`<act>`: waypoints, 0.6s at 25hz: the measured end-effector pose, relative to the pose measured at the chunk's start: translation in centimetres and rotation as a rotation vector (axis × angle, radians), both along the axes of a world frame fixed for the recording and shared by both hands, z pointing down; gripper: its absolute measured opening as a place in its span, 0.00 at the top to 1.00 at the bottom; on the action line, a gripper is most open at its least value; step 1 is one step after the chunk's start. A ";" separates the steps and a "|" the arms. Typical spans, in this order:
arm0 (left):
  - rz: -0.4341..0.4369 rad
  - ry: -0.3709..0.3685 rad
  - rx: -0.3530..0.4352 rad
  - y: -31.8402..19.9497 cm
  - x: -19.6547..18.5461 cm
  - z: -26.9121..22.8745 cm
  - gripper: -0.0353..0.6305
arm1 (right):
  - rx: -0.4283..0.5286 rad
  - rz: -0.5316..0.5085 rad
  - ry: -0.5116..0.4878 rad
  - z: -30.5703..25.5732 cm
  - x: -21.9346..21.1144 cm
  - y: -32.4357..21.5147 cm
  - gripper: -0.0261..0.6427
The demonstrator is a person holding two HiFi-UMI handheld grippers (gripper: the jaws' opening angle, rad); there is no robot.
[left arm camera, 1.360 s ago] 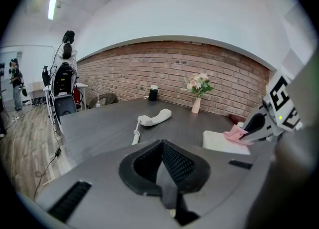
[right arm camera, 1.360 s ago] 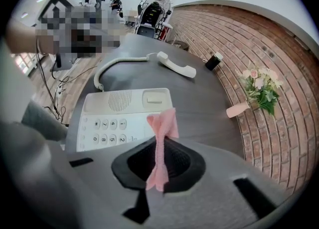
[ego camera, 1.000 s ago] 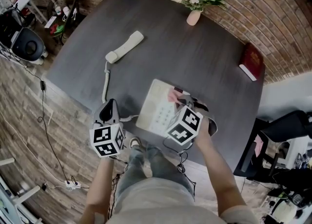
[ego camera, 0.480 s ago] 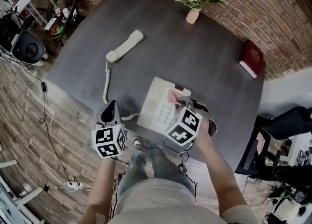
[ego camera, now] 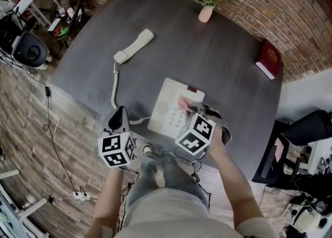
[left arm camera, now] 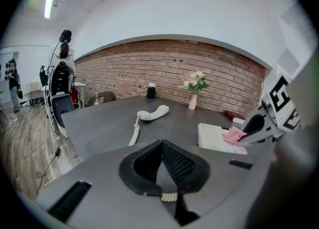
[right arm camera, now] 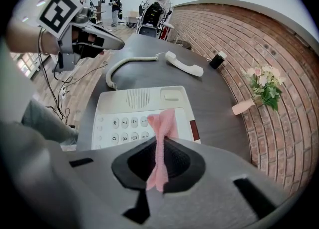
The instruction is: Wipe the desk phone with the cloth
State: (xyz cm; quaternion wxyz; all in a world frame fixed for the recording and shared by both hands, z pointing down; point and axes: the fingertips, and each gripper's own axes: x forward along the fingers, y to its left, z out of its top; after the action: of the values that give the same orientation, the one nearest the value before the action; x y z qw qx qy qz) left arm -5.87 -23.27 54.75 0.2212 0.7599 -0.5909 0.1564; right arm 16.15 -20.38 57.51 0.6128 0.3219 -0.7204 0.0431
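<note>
r. gripper (right arm camera: pixel 160 148): jaws closed on the pink cloth (right arm camera: pixel 162 123), which is pinched as a narrow strip. only a small tuft sticks out past the tips, over the keypad of the desk phone (right arm camera: pixel 139 111); whether it actually touches the keys can't be confirmed. the phone base sits near the front edge of the desk (ego camera: pixel 218 66), just ahead of the person. the handset (ego camera: pixel 134 46) is off the base, well apart toward the far left, joined to it by the cord (ego camera: pixel 113 84). l. gripper (left arm camera: pixel 162 165): jaws together, nothing btwn them, held at the desk's near edge left of the phone and apart from it.

likely risks:
- little cloth is exposed, so a hard press would probably put the bare jaw tips on the keys rather than fabric, pushing buttons or scuffing plastic.
- the strip could drag out of the pinch on a long stroke.
- nothing braces the base. it looks light, so a sideways wipe may slide it toward the near edge or tug the cord & handset.
</note>
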 end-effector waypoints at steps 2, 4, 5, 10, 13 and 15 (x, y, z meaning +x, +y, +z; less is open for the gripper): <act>0.002 -0.003 0.001 0.2 -0.1 -0.1 0.94 | -0.001 -0.002 -0.001 0.1 -0.2 0.2 0.93; 0.004 -0.006 0.002 0.2 -0.2 -0.2 0.94 | -0.004 -0.003 -0.001 0.2 -0.3 0.4 0.93; 0.005 -0.006 0.003 0.3 -0.2 -0.2 0.94 | -0.004 -0.003 0.000 0.3 -0.3 0.5 0.93; 0.007 -0.008 0.007 0.7 -0.5 -0.2 0.94 | -0.007 0.002 0.003 0.4 -0.5 1.1 0.93; 0.009 -0.008 0.009 0.9 -0.7 -0.2 0.94 | -0.007 0.005 0.000 0.4 -0.8 1.4 0.93; 0.012 -0.008 0.007 1.2 -0.8 -0.1 0.94 | -0.011 0.009 0.003 0.4 -0.8 1.8 0.93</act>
State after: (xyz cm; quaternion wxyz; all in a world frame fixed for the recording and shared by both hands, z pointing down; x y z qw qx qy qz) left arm -6.69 -22.12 54.62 0.2152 0.7635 -0.5879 0.1585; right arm 15.33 -18.57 57.96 0.6154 0.3221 -0.7177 0.0492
